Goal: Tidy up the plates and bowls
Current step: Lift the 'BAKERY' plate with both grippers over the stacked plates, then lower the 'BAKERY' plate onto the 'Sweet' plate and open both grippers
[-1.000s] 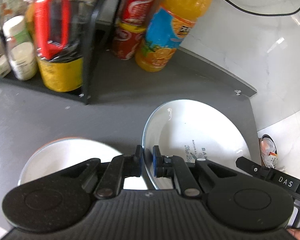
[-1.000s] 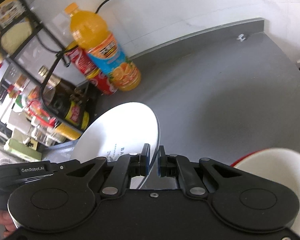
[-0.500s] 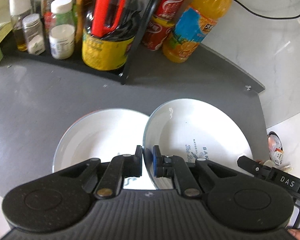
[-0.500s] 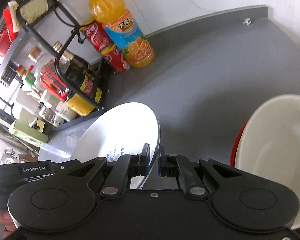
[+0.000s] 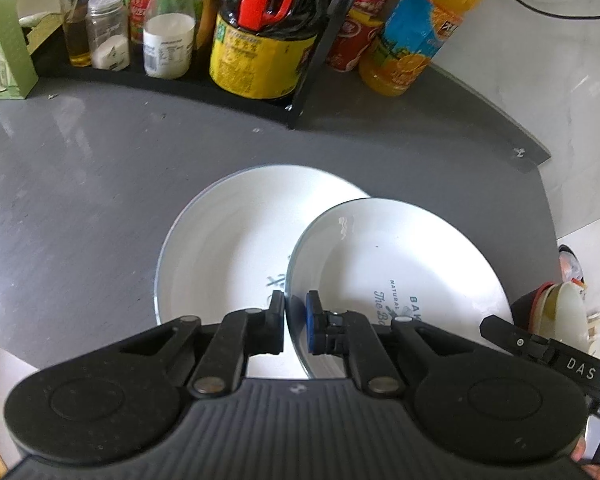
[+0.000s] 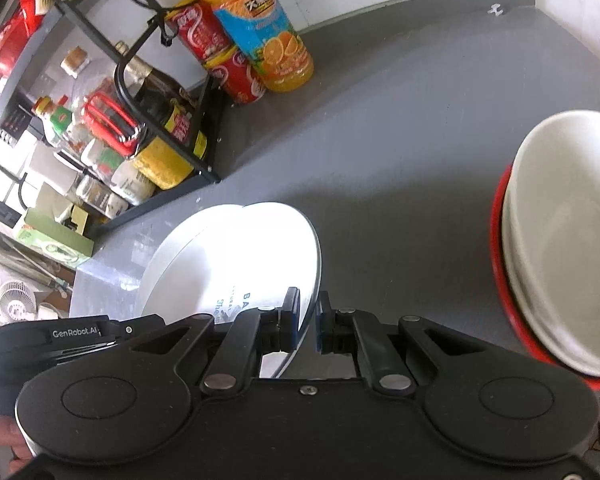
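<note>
The printed white plate (image 5: 400, 264) hangs above the grey bench (image 5: 80, 184), pinched at opposite edges of its rim by both tongs, and what matters for the coming move is how it sits against the second white plate (image 5: 228, 248) lying flat on the bench: the carried plate overlaps that one's right side and lies off to the right of its centre, so I judge that it needs to travel leftward, toward the lower plate's middle, before it can be lowered to nest. In the left wrist view the left tongs (image 5: 296, 320) are clamped on the near left rim, one finger outside the plate and the blue-padded finger inside the well; the plate spreads away forward and to the right of them, tilted with this edge up. In the right wrist view the right tongs (image 6: 309, 322) are likewise clamped on the rim, with the printed plate (image 6: 260, 264) stretching forward and left, and the lower plate (image 6: 172, 248) peeping out beyond its far left edge. Being round, the plate has no long axis to align; only centring and levelling count. The left tongs are nearer the lower plate, so that side would probably touch down first. Whether the two plates already touch where they overlap I cannot tell. Off to the right stands a white bowl (image 6: 564, 248) nested in a red bowl (image 6: 500, 280), well apart from the plates; at the back stand an orange juice bottle (image 5: 416, 36) and a black wire rack (image 5: 300, 92) of condiments.
</note>
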Demonstrator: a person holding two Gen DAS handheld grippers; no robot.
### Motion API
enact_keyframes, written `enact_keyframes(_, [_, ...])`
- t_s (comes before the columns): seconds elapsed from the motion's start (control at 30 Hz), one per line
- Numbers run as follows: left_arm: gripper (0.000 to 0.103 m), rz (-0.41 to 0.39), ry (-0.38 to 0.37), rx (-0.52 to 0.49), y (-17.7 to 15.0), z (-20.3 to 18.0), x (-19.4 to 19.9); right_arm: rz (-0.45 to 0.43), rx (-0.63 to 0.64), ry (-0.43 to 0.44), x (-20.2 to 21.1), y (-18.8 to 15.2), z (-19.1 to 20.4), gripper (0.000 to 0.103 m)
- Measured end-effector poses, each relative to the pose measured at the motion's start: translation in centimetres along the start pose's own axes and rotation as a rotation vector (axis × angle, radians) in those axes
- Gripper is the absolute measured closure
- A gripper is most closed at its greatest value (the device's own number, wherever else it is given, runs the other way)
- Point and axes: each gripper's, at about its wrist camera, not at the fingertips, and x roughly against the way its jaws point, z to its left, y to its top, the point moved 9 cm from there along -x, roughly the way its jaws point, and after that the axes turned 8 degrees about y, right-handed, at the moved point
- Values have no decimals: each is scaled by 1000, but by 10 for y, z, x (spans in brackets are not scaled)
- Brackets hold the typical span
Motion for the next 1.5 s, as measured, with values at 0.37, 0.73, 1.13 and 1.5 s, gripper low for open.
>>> enact_keyframes(0.37, [93, 17, 54, -12, -4, 18, -14, 16, 30, -11, -11, -4, 7, 95])
enact_keyframes(0.73, [91, 30, 128, -76, -5, 21, -26, 10, 38, -14, -16, -8, 9, 94])
enact_keyframes(1.13, [89, 23, 197, -128, -4, 21, -34, 31, 40, -25, -25, -10, 8, 84])
enact_keyframes(1.5, [88, 27, 224, -153, 1, 25, -39, 49, 14, -45, -36, -20, -4, 63])
